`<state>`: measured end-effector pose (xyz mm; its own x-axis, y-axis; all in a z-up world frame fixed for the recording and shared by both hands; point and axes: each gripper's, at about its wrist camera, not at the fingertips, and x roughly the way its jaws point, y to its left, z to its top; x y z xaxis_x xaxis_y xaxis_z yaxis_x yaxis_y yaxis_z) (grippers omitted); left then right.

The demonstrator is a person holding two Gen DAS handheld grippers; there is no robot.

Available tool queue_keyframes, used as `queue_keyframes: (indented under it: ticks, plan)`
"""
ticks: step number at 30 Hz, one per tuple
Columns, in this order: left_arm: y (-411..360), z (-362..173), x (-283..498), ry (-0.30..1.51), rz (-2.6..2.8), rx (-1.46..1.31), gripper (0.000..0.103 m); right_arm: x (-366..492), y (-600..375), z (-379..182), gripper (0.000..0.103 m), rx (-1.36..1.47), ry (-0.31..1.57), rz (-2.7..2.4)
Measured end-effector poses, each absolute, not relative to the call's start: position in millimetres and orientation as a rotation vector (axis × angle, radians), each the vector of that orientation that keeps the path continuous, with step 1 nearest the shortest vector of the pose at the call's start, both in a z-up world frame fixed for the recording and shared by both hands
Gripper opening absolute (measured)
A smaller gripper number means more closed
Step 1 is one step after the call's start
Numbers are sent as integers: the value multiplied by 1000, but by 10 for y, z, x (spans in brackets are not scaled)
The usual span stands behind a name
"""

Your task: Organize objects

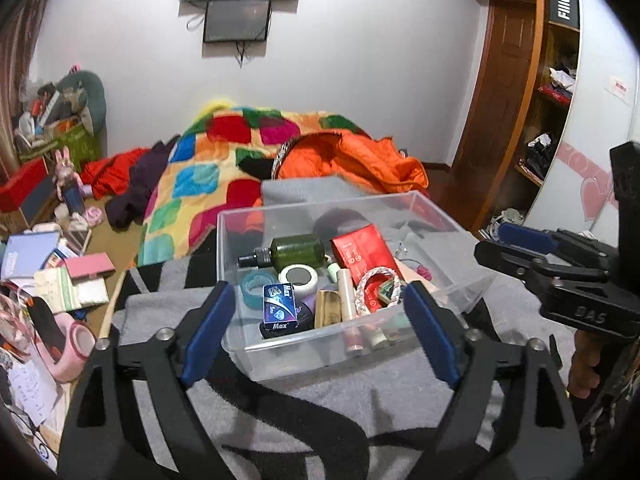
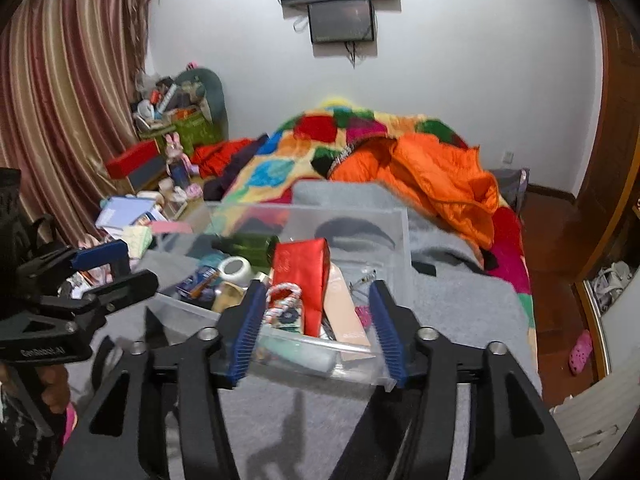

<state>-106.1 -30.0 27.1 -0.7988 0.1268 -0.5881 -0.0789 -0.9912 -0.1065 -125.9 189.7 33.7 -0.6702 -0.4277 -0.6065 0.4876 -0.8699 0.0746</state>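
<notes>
My left tongs (image 1: 316, 332) are standing nearest the lens, spread wide and released, with nothing between the blue pads; they are framing the near wall of the clear plastic bin (image 1: 280, 354) that is sitting on the grey blanket (image 1: 360, 408) on the bed. My right tongs (image 2: 316, 332) are hanging about half open and also gripping nothing, their pads bracketing the bin's near right corner from just above its rim.

The bin is lying straight ahead of both tongs and slightly below them, since both are tilting downward into it. Inside, the green bottle (image 1: 298, 250) is lying on its side at the back, its long axis running left to right across my line of approach, cap pointing left. The red box (image 1: 362, 252) is lying to its right, tilted, with its long axis running from the far side toward me. In front of these, the blue Max box (image 1: 280, 306) is sitting near the left front, and the braided white-and-red cord (image 1: 376, 286) is lying toward the right front, near the pale tube (image 1: 345, 294).

I am judging that the blue box is closer to my left tongs, while the cord and red box are falling nearer my right tongs. More clutter is waiting off to the left on the bedside surface (image 1: 48, 280), well apart from the bin, on my left hand's side.
</notes>
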Motion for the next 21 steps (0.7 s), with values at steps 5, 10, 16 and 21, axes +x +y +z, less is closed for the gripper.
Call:
queue_keyframes:
  ticks: [5,10,16,21]
  plan:
    - [-211,317,-875,-66,2908,-896,97,-1018,1901,432,67,805,137,-2498]
    - [-135,285,-710,-51,2904,-883,98,-862,1923,381,71,804,124,-2507]
    - [-73,220,-587,-46,2898,-888,99,-795,1967,284,71,835,90,-2510]
    - [-94,206,-550,-86,2894,-890,99,-746,2003,242,71,848,74,-2514]
